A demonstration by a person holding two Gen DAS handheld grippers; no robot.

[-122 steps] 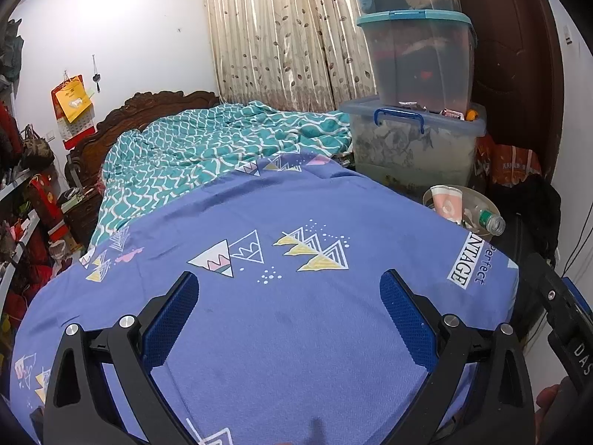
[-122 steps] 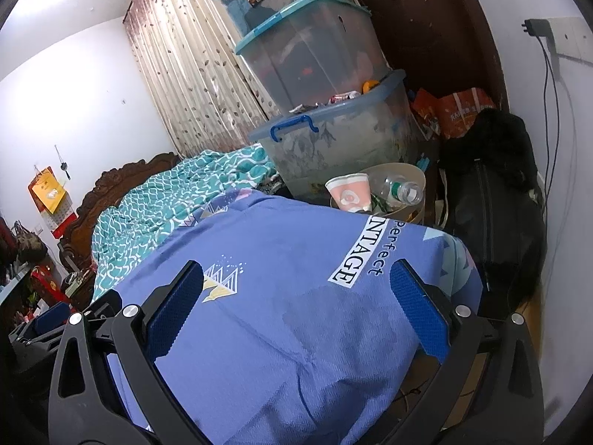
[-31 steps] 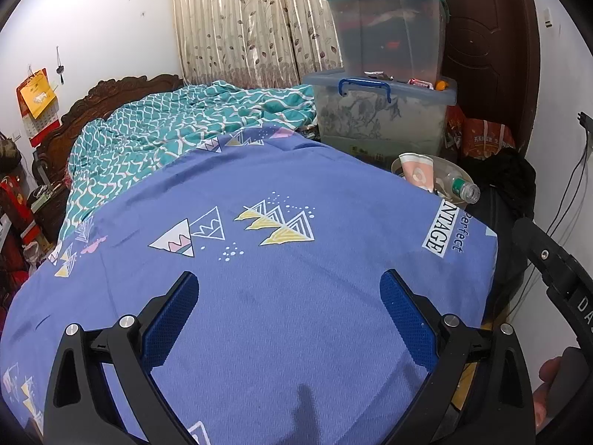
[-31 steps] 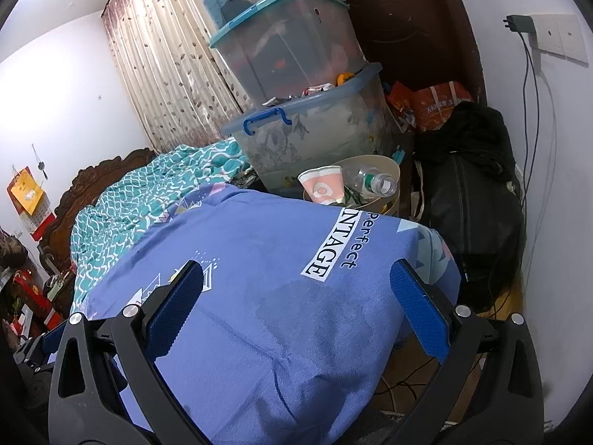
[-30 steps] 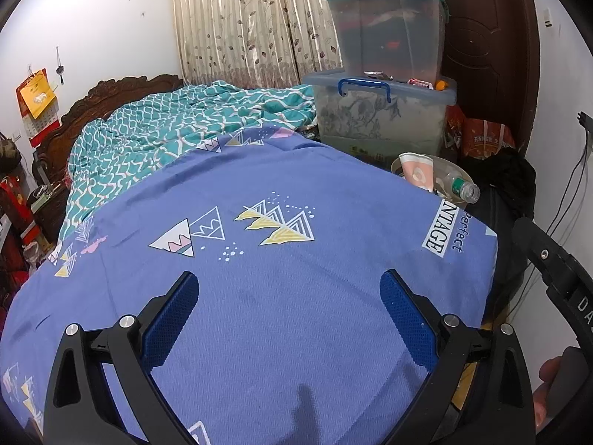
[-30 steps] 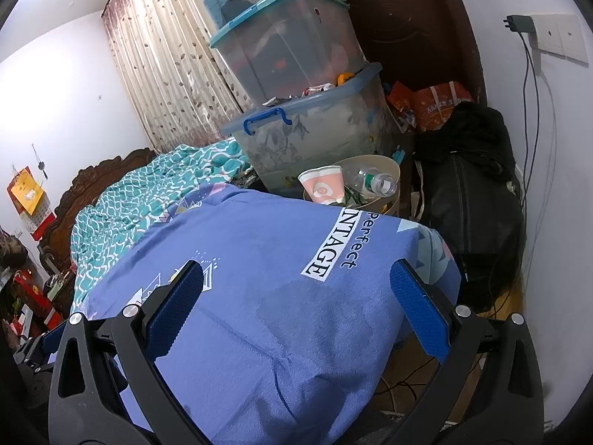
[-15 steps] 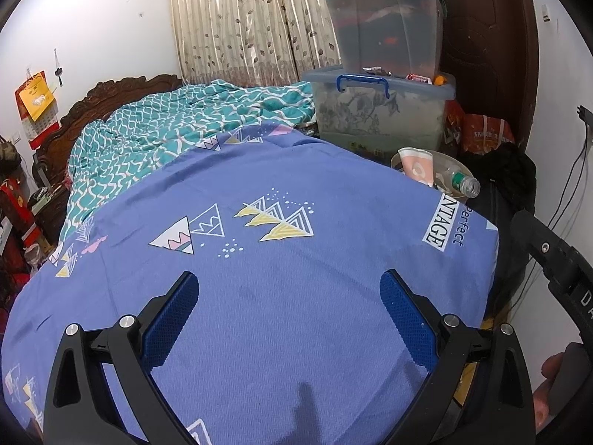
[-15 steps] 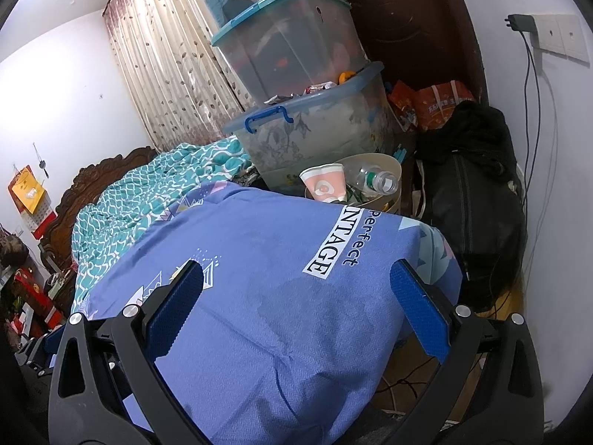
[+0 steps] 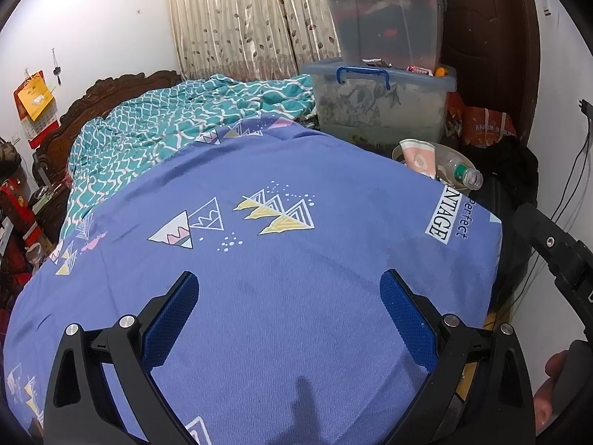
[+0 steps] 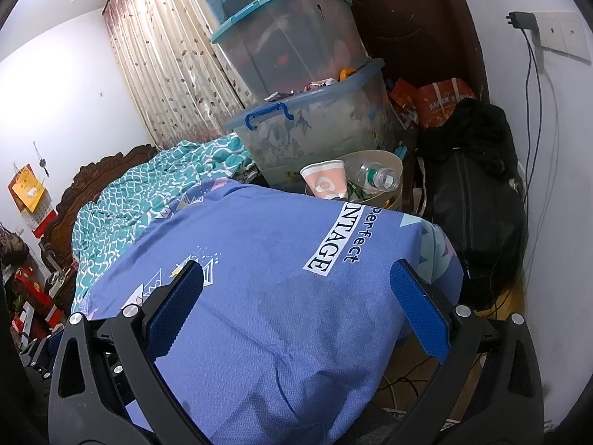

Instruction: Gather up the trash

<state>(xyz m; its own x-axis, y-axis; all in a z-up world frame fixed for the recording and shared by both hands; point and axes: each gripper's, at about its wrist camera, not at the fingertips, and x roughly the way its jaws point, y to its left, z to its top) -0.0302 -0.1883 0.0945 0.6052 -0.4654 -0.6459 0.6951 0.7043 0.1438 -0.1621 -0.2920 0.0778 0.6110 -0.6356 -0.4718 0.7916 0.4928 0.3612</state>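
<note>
I am holding my left tongs (image 9: 289,307) spread wide with nothing between them over the blue patterned bedspread (image 9: 281,259), a woven cloth printed with little triangles and the words "Perfect VINTAGE" as far as I can read it. My right tongs (image 10: 296,296) are hovering the same way, wide apart and gripping nothing, nearer the bed's far right corner.

Just past that corner a round beige waste basket (image 10: 393,165) is standing on the floor, and the trash is sitting in it: a pink-and-white paper cup (image 10: 326,181) lying tilted on its side with its mouth toward the bed, and beside it a clear crumpled plastic bottle (image 10: 374,176) with a green label band, its open neck pointing right. More scraps are lying lower in the basket, but I cannot make them out.

Behind the basket a large translucent plastic storage tub with blue handle (image 10: 315,126) is carrying small wrappers and an orange object on its lid. Stacked on it are two more clear tubs with teal lids (image 10: 289,37), packed with what look like dark and red clothes.

A teal quilt with a white wave pattern (image 9: 192,118) is lying rumpled toward the carved wooden headboard (image 9: 111,89). A soft black bag (image 10: 474,200) is slumping against the wall right of the basket.
</note>
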